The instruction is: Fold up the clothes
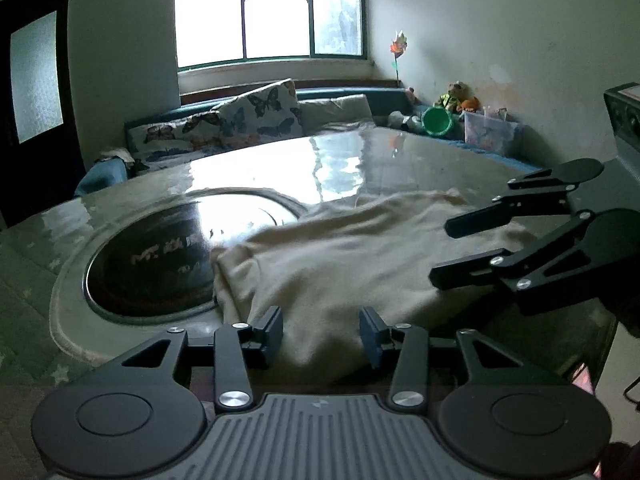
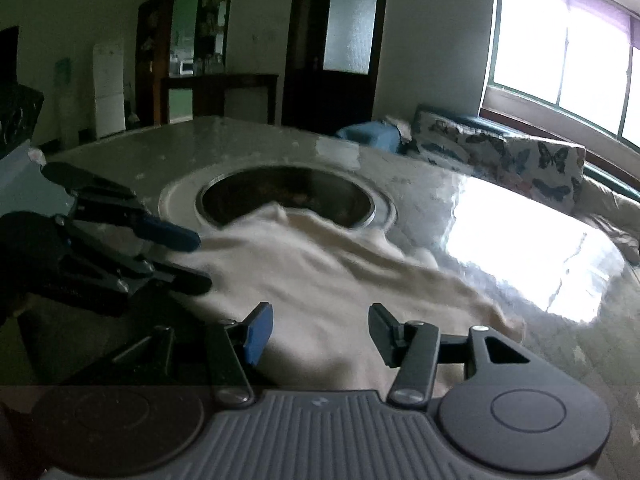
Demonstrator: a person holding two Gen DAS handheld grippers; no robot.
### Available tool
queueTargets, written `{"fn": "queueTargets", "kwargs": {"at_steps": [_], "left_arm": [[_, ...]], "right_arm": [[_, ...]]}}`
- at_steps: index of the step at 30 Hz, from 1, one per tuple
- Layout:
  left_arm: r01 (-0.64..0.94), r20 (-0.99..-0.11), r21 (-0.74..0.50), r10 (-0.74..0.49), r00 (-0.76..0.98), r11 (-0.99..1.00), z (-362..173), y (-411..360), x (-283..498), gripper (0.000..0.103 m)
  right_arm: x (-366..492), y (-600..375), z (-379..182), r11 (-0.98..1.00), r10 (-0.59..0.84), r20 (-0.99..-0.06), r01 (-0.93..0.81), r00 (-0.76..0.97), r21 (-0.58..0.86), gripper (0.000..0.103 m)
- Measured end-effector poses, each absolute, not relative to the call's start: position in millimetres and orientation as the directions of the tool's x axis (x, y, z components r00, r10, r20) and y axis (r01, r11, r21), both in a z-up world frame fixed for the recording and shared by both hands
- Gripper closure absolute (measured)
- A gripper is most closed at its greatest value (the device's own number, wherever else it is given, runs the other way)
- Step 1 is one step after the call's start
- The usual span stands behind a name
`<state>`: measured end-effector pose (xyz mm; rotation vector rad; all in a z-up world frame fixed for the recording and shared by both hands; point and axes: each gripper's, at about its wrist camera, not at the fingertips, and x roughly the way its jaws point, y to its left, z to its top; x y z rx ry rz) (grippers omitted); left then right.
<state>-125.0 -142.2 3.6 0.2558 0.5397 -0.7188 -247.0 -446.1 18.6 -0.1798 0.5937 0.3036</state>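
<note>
Nearest the person, the left gripper [image 1: 321, 334] hangs over the near edge of a cream garment [image 1: 360, 256], its jaws parted with cloth beneath them but nothing pinched. The right gripper [image 2: 320, 334] is likewise apart and empty, hovering over the near right part of the same cloth.

The garment lies on the glossy table [image 1: 360, 156], bunched rather than flat. Its far left edge overlaps the round recessed burner [image 1: 160, 256] set in the tabletop. It looks partly gathered, perhaps folded once, though no clean crease shows; squaring it up and the remaining folds seem still to do.

The left wrist view alone shows the toys [image 1: 456, 98] and green bucket [image 1: 438, 120] in the far right corner. The right wrist view alone shows the white fridge [image 2: 109, 88] and dark doors [image 2: 336, 40] on the far side, and the garment's wrinkled right-hand edge [image 2: 472, 300].
</note>
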Motion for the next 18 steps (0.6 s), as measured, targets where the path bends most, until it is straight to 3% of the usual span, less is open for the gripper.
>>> {"fn": "queueTargets", "kwargs": {"at_steps": [18], "left_arm": [[0.656,-0.567,-0.003,-0.542,0.62,0.754,14.5,-137.1,-115.8,0.055]], "right_arm": [[-261.9,-475.2,23.3,0.97,0.223,-0.555,-0.239,0.802,0.044,0.043]]}}
